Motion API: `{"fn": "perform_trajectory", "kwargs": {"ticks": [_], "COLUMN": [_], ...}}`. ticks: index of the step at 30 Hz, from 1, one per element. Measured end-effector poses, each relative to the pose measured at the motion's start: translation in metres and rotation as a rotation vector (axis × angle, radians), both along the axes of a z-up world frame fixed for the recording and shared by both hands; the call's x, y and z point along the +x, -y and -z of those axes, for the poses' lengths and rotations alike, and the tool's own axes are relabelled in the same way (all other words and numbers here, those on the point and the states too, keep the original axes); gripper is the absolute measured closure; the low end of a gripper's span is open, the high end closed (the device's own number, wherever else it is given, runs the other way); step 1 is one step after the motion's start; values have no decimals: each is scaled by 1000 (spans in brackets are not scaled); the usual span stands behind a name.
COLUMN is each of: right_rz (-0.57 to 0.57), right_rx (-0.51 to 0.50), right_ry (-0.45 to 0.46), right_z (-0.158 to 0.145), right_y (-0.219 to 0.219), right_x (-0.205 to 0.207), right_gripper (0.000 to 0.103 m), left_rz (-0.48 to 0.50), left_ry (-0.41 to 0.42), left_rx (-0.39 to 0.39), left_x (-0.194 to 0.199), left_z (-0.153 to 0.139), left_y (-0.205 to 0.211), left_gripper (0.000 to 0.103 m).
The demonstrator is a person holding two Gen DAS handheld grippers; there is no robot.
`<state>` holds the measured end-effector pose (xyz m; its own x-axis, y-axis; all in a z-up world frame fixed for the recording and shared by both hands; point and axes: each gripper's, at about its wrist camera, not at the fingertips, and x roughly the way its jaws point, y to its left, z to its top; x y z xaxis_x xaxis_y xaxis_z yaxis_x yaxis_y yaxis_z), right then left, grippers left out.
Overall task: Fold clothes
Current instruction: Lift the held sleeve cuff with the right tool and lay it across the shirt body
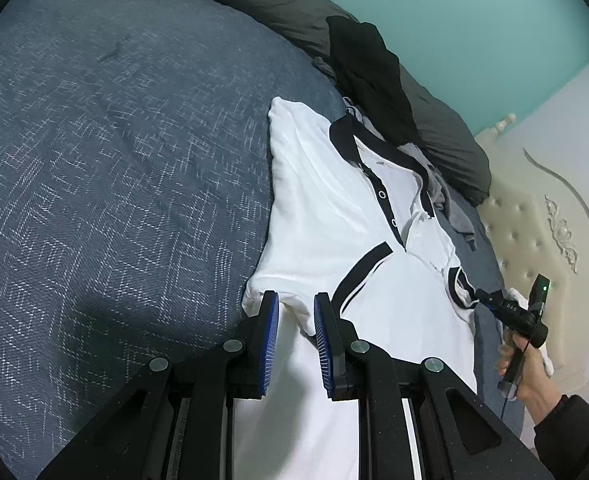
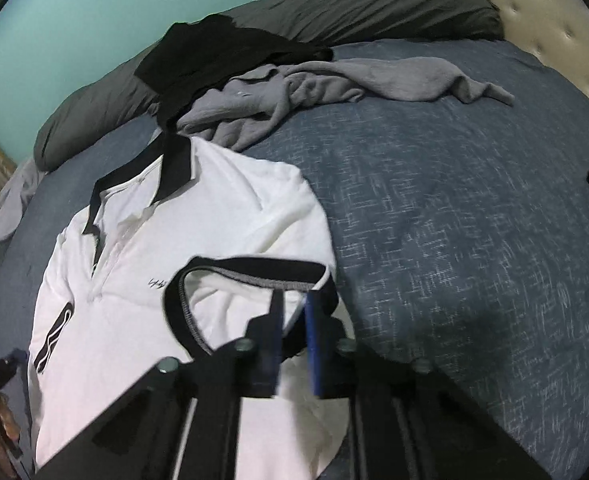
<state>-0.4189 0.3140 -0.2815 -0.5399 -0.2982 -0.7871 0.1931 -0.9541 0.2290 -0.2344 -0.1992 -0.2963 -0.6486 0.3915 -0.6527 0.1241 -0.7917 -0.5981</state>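
Blue-padded left tool (image 1: 296, 300) at frame bottom is clamped on a fold of the white polo shirt with black trim (image 1: 334, 216). Right tool (image 2: 294, 300) is pinched shut on the shirt's black-edged sleeve cuff (image 2: 250, 270), lower centre. Shirt lies on the blue-grey woven bed cover (image 1: 114, 160).

White, black-trimmed shirt (image 1: 334, 208); blue-grey crosshatched bedspread (image 1: 114, 160).

The right gripper (image 2: 293, 312) pinches the black-trimmed sleeve cuff (image 2: 250, 270) of a white polo shirt (image 2: 166, 240) spread on the bed (image 2: 454, 220); grey clothing (image 2: 334, 84) lies beyond it.
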Motion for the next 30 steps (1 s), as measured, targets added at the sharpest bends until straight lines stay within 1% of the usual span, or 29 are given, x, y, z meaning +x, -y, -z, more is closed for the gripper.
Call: {"fn": "perform_trajectory", "kwargs": {"ticks": [3, 6, 8, 10, 12, 14, 15, 16, 18, 21, 22, 23, 24, 25, 26, 27, 28, 30], "right_rz": [-63, -165, -180, -105, -29, 45, 65, 84, 111, 129, 128, 116, 105, 91, 78, 63, 42, -5], "right_rx": [18, 36, 67, 78, 60, 42, 33, 24, 18, 38, 46, 54, 63, 74, 85, 92, 98, 98], "right_ry": [-10, -14, -25, -34, -11, 13, 31, 49, 75, 95, 102, 104, 104, 96, 87, 86, 85, 80], "right_z": [-4, -11, -13, -16, -13, -11, -8, -5, 1, 8, 11, 11, 12, 10, 9, 8, 7, 2], "right_y": [8, 23, 28, 20, 10, 1, -1, -3, -4, 0, 1, 3, 5, 8, 11, 12, 15, 20], "right_x": [9, 24, 30, 27, 19, 10, 5, 1, -5, -11, -13, -11, -9, -6, -4, -2, 1, 9], "right_gripper": [102, 103, 103, 103, 101, 93, 76, 62, 61, 61, 63, 68, 83, 91, 93, 98, 100, 101], "left_rz": [0, 1, 0, 1, 0, 0, 0, 1, 2, 3, 3, 1, 0, -1, -2, -2, -3, -2], "left_ry": [0, 1, 0, -2, -6, -8, -8, -7, -5, -3, -3, -4, -4, -4, -5, -5, -5, -6], "left_rx": [4, 10, 13, 12, 10, 8, 7, 6, 6, 6, 6, 6, 7, 8, 8, 9, 10, 13], "left_x": [-1, 0, 0, 0, 1, 1, 1, 1, 0, 0, 0, 0, 0, 0, 1, 1, 1, 2], "left_z": [0, 0, 0, -1, -3, -4, -4, -3, -3, -2, -2, -2, -2, -2, -2, -2, -2, -3], "left_y": [1, 1, 2, 2, 2, 2, 2, 2, 2, 1, 2, 2, 2, 3, 3, 3, 3, 3], "left_gripper": [83, 83, 83, 83, 83, 83, 83, 83, 83, 83, 83, 83, 83, 83, 83, 83, 83, 83]}}
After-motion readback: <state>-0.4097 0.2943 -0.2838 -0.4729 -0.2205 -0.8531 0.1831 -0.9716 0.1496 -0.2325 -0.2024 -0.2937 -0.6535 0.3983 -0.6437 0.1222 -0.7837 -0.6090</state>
